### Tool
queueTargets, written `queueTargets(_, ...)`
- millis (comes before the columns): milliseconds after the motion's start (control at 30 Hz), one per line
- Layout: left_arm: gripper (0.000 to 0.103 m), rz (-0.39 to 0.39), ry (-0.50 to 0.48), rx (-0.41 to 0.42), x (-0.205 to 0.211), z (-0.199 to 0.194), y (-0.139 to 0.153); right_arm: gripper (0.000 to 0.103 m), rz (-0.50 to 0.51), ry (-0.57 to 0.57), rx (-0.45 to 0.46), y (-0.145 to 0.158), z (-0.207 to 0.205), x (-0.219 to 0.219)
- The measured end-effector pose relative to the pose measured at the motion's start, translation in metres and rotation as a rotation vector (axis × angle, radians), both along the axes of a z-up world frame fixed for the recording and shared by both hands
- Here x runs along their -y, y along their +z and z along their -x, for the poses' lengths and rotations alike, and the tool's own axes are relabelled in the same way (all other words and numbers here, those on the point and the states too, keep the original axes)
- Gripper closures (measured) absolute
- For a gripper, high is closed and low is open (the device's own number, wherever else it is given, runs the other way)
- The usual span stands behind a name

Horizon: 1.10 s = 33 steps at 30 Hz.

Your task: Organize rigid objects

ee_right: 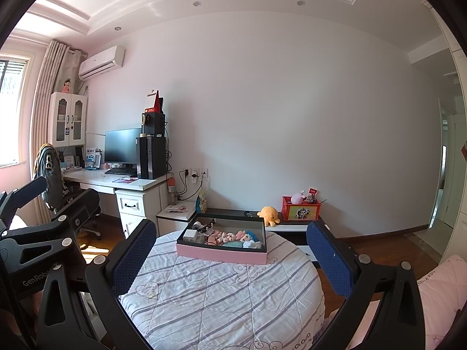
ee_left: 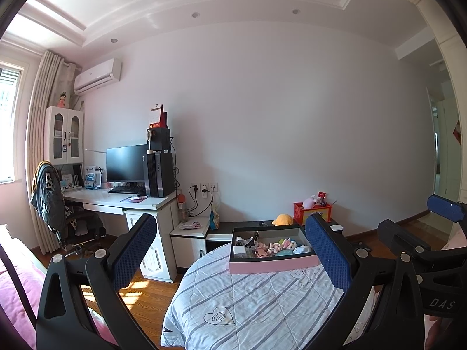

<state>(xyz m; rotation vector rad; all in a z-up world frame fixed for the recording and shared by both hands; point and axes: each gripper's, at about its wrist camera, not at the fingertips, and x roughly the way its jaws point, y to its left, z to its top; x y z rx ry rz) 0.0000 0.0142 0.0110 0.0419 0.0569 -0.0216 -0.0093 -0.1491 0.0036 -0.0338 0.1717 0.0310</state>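
Note:
A pink box (ee_left: pixel 271 266) with a dark rim sits at the far end of a striped quilt (ee_left: pixel 251 306). It holds a white charger (ee_left: pixel 239 250), a black item and several small pastel toys. It also shows in the right wrist view (ee_right: pixel 221 253). My left gripper (ee_left: pixel 230 250) is open and empty, held well short of the box. My right gripper (ee_right: pixel 230 250) is open and empty too, above the quilt (ee_right: pixel 221 297). The right gripper's body shows at the right edge of the left wrist view (ee_left: pixel 420 250).
A low dark cabinet (ee_right: pixel 233 213) behind the bed carries an orange plush octopus (ee_right: pixel 269 215) and a red box (ee_right: pixel 300 208). A white desk (ee_right: pixel 116 180) with monitor, PC tower and chair stands at left. Wooden floor lies around the bed.

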Motion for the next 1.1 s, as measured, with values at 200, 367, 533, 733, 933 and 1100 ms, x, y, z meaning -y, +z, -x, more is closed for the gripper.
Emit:
queueTargets(200,0.0,-0.001,0.001,0.0,-0.0017,0.0009,-0.0003,0.0,0.0,0.001,-0.001,0.0,0.0006,-0.0003)
queueTargets(367,0.0,-0.002,0.002,0.0,-0.0018,0.0006,0.0004,0.0,0.0,0.0,0.001,0.0007,0.001,-0.0007)
queueTargets(533,0.0,-0.002,0.001,0.001,-0.0013,0.0004,0.0007,0.0,0.0,0.001,0.001,0.0009,0.0008,-0.0005)
queueTargets(733,0.0,-0.001,0.0,0.001,-0.0017,0.0006,0.0005,0.0,0.002,0.002,0.001,0.0008,0.0006,-0.001)
queueTargets(933,0.0,-0.002,0.0,0.001,-0.0017,0.0005,0.0003,0.0,0.002,0.002,0.001,0.0009,0.0005,-0.0009)
queueTargets(1100,0.0,-0.002,0.0,0.001,-0.0024,0.0009,0.0,0.0,0.001,0.003,0.0,0.001,0.0006,-0.001)
